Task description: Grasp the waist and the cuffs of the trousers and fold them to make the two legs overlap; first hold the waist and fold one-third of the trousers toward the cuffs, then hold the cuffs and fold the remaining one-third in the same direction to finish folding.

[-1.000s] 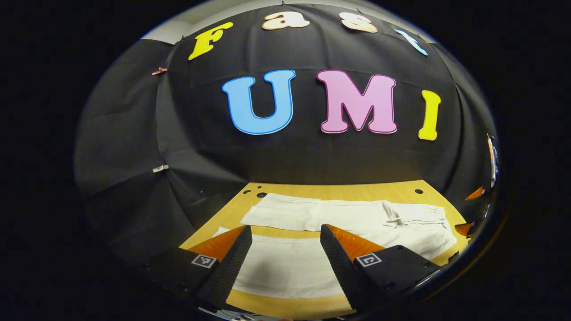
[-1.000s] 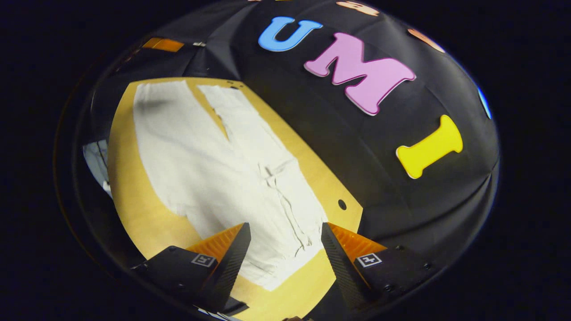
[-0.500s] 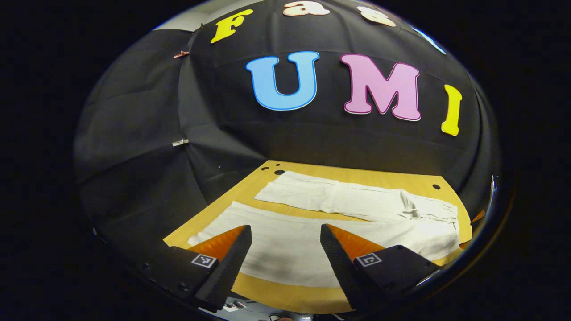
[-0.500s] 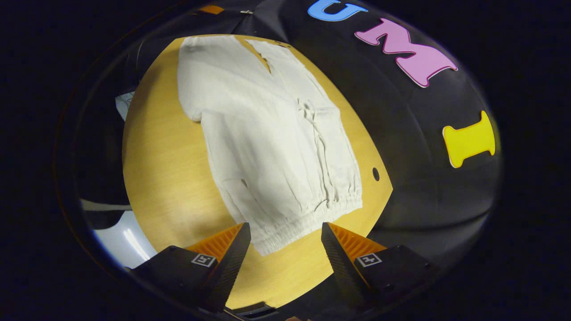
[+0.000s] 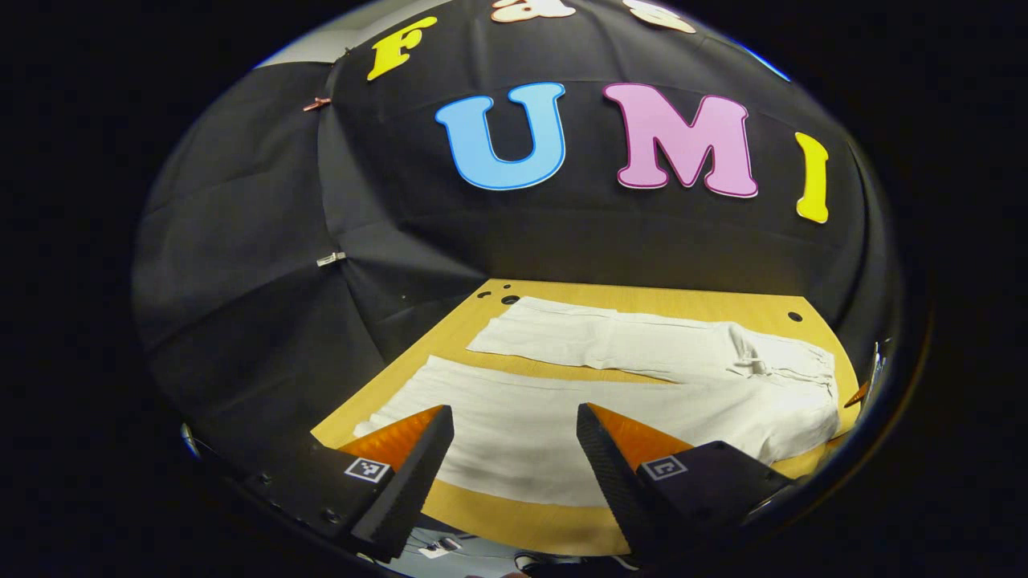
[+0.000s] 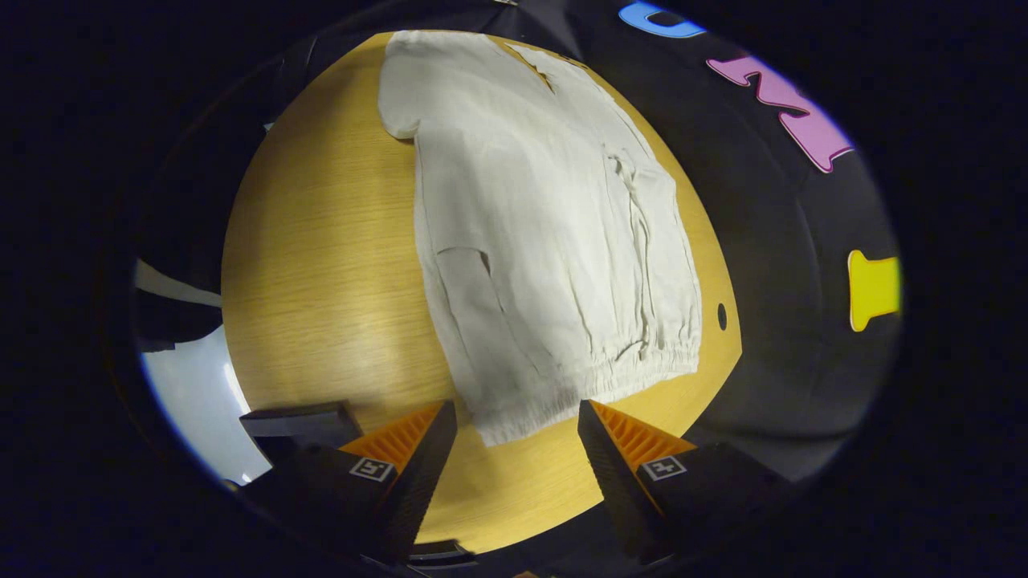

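A: Left gripper view. White trousers (image 5: 610, 377) spread flat on the wooden table (image 5: 514, 526), both legs apart with a strip of bare wood between them, cuffs toward the left edge, waist toward the right edge. Left gripper (image 5: 514, 449) poised above the near leg close to the front edge, fingers spread wide, nothing pinched.

B: Progress, judged from this view?

A: No fold begun: legs not yet overlapped, neither third turned over.

B: Right gripper view?

A: Same trousers (image 6: 546, 233) seen lengthwise, elastic waist (image 6: 594, 385) nearest, legs running off toward the far end of the table (image 6: 321, 265). Right gripper (image 6: 514, 445) hovering just off the near corner of the waistband, fingers spread, empty, no contact with cloth visible. Small round hole (image 6: 721, 315) in the tabletop just beside the waist's far corner.

B: Remaining work?

A: Everything, apparently: pinching waist and cuff, laying one leg onto the other, then folding the waist third toward the cuffs and the cuff third in the same direction. Approach to the first grasp apparently under way
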A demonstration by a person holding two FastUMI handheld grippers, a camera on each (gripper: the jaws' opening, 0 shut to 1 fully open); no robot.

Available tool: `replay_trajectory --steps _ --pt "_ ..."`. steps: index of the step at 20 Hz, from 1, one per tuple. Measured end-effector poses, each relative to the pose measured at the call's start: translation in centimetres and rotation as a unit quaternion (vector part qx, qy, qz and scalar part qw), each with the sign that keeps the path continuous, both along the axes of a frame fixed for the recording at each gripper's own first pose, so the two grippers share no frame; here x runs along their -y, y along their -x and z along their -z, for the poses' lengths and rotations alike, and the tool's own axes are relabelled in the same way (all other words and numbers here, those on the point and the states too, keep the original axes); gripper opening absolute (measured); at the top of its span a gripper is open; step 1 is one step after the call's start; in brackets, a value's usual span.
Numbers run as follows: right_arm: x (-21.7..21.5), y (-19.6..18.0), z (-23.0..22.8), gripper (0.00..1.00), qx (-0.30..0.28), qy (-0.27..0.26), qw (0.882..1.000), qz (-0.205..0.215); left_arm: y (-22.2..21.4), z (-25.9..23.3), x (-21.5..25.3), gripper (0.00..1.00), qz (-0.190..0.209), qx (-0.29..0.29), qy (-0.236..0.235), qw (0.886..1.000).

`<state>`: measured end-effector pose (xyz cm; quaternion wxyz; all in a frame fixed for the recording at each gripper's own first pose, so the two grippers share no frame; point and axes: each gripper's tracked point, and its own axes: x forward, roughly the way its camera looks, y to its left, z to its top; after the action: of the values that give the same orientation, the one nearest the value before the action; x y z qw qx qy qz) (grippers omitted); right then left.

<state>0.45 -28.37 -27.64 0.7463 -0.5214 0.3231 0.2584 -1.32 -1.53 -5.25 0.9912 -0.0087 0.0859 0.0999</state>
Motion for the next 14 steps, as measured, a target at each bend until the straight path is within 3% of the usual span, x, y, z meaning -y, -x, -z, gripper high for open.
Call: replay_trajectory --steps 9,12,14 --pt "-0.7 -1.2 0.5 0.93 -0.011 0.023 0.999 0.025 -0.2 2.1 -0.4 0.98 0.002 -0.025 0.015 1.000" --pt "-1.0 -0.7 1.3 0.80 -0.060 0.024 0.997 0.043 -0.3 2.6 -1.1 0.98 -0.005 -0.032 0.033 0.999" --pt "-1.1 -0.5 1.8 0.58 -0.091 0.024 0.994 0.054 -0.2 2.9 -1.7 0.98 -0.008 -0.035 0.034 0.999"
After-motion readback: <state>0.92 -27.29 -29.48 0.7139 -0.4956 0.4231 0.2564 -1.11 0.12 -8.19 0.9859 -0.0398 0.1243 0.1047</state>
